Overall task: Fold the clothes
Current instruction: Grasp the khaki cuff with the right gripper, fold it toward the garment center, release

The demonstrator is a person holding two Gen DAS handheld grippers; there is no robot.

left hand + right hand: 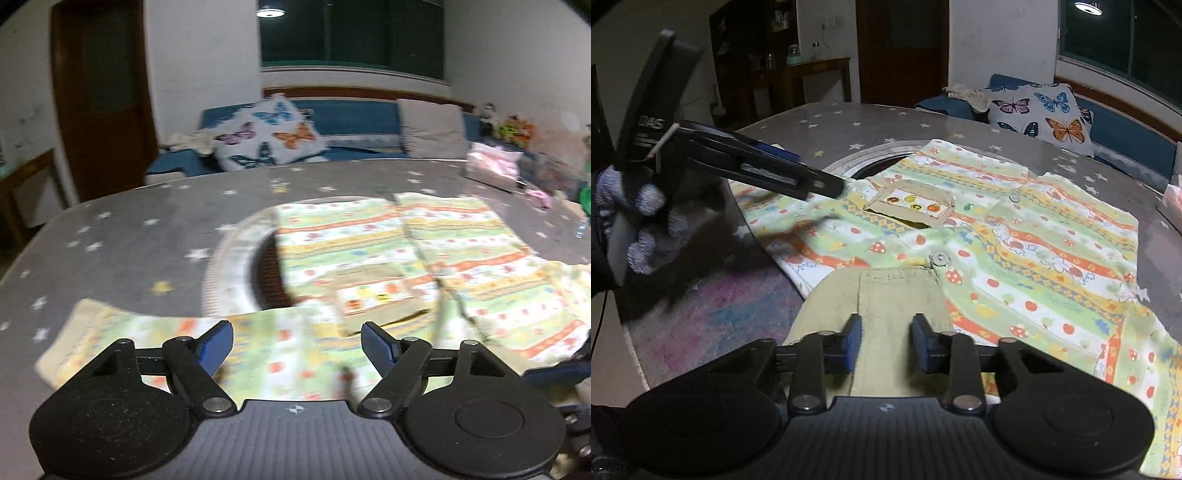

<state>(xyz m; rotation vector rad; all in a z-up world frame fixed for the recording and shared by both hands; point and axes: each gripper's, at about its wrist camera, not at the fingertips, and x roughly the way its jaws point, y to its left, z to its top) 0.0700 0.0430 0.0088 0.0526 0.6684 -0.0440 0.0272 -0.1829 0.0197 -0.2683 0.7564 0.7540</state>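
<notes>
A child's button-up top (369,240) with green, orange and yellow printed stripes lies spread on the grey star-patterned table (129,240). One sleeve (166,332) stretches left just in front of my left gripper (297,339), which hovers open over it with nothing between its blue pads. In the right wrist view the top (1015,240) shows its front pocket (910,203) and buttons. My right gripper (886,343) has its pads narrowly apart over a beige ribbed band (886,291) of the garment, not visibly pressing it. A gloved hand (639,221) holds the left gripper (820,173) above the sleeve.
A round opening with a pale ring (236,258) sits in the table's middle, partly under the top. A pink tissue pack (491,166) stands at the far right. A blue sofa with a butterfly cushion (269,133) lies beyond. A colourful rug (720,314) covers the floor.
</notes>
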